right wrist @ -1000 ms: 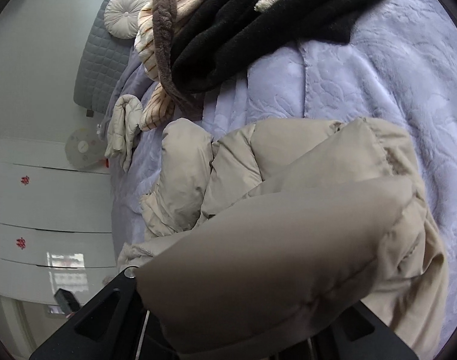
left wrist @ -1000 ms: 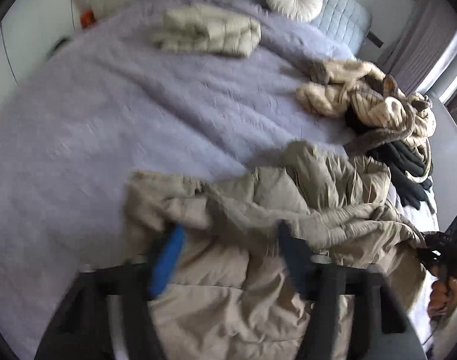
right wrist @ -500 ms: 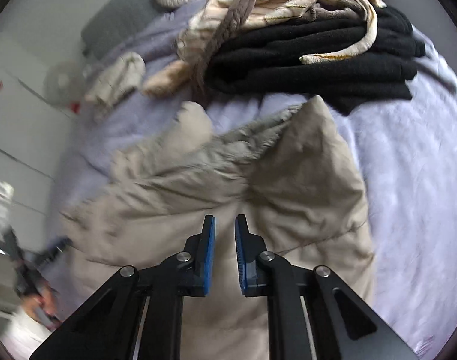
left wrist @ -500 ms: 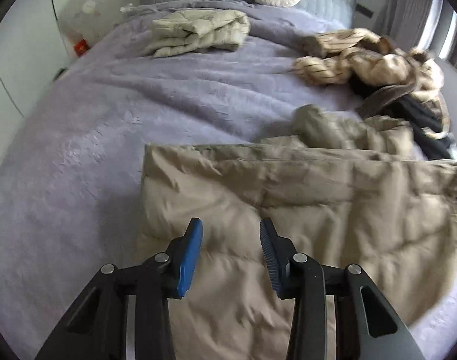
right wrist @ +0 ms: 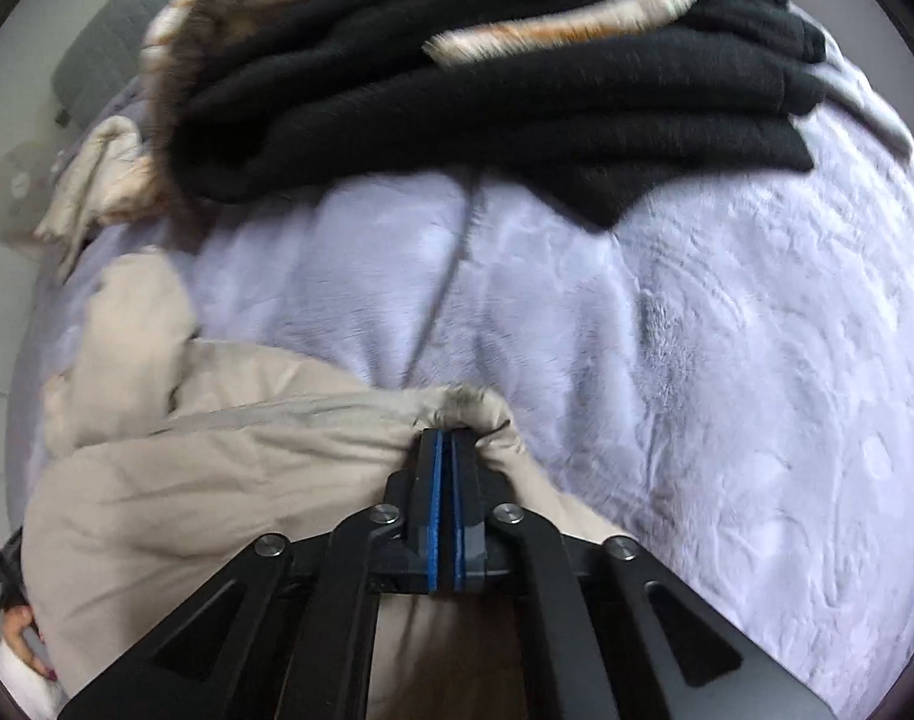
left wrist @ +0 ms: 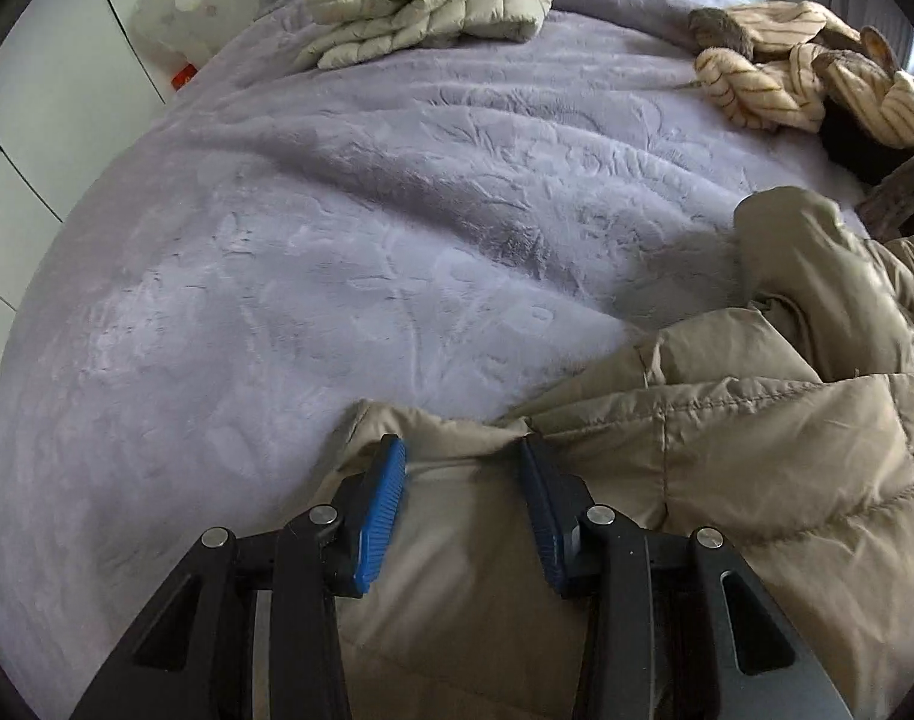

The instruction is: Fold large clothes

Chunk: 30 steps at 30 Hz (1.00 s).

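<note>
A large beige puffer jacket (left wrist: 727, 468) lies crumpled on the lilac bed cover (left wrist: 336, 228), at the lower right of the left wrist view. My left gripper (left wrist: 463, 456) is open, its blue pads on either side of the jacket's near left edge. In the right wrist view the same jacket (right wrist: 204, 468) fills the lower left. My right gripper (right wrist: 444, 438) is shut on a bunched corner of the jacket, just above the bed cover (right wrist: 727, 360).
A folded pale quilted garment (left wrist: 432, 0) lies at the far end of the bed. A striped cream garment (left wrist: 805, 84) and a pile of black clothes (right wrist: 517, 78) lie at the right side. A white fan (left wrist: 177, 6) stands by the wall.
The jacket, spread flat half a second ago, is now bunched. My left gripper has come down over its left edge, still open. My right gripper has closed on a corner near the black pile.
</note>
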Available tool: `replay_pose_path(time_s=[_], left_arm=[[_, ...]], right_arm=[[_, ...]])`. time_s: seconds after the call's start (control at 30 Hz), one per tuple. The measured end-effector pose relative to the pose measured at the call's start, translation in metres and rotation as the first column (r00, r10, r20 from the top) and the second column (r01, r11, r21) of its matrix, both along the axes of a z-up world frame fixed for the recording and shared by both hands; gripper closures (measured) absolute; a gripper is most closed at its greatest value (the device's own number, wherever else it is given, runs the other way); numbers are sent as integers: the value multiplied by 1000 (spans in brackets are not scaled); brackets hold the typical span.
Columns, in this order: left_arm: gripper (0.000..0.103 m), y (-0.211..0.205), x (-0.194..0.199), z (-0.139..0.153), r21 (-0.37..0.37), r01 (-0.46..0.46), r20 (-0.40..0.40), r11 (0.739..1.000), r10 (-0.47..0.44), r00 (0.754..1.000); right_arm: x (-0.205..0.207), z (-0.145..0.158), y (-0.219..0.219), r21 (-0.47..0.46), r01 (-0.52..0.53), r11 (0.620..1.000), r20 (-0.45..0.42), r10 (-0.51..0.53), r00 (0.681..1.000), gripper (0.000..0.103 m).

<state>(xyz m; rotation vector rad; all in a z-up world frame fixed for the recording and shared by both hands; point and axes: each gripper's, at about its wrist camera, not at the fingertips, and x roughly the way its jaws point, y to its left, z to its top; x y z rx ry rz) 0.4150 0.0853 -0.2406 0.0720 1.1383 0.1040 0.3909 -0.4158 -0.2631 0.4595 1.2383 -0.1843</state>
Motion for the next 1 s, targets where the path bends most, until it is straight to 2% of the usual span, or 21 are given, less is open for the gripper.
replay_pose_path(time_s=[0.13, 0.23, 0.27, 0.43, 0.6, 0.7, 0.77, 0.83, 0.9, 1.0], left_arm=[[60, 5, 9, 2, -5, -23, -20, 1000, 23, 1000], [60, 18, 6, 20, -32, -69, -3, 997, 69, 998], [60, 23, 2, 27, -40, -76, 3, 996, 76, 997], [60, 39, -34, 59, -74, -53, 18, 996, 55, 998], [60, 39, -78, 71, -102, -29, -9, 994, 28, 1000], [60, 36, -107, 76, -142, -29, -7, 989, 28, 1000], [55, 34, -126, 78, -179, -32, -8, 983, 31, 999], [41, 29, -144, 80, -231, -24, -4, 973, 24, 1000], [35, 25, -160, 82, -254, -20, -6, 967, 19, 1000], [9, 18, -179, 84, -259, -19, -8, 966, 18, 1000]], right_arm=[[0, 0, -15, 45, 79, 996, -2, -79, 997, 103], [-11, 16, -20, 47, 97, 994, 29, -99, 995, 103], [-16, 23, -22, 44, 101, 994, 38, -102, 994, 100], [-47, 57, -14, -2, 57, 998, 86, -57, 995, 99], [-84, 80, 2, 33, 34, 999, 114, -38, 993, 98], [-104, 86, 14, 76, 41, 996, 122, -51, 991, 86], [-119, 89, 23, 101, 41, 994, 129, -54, 990, 65], [-138, 93, 29, 129, 28, 991, 134, -45, 990, 62], [-149, 96, 43, 152, 12, 988, 136, -33, 990, 62], [-171, 100, 54, 171, -3, 985, 136, -21, 990, 59]])
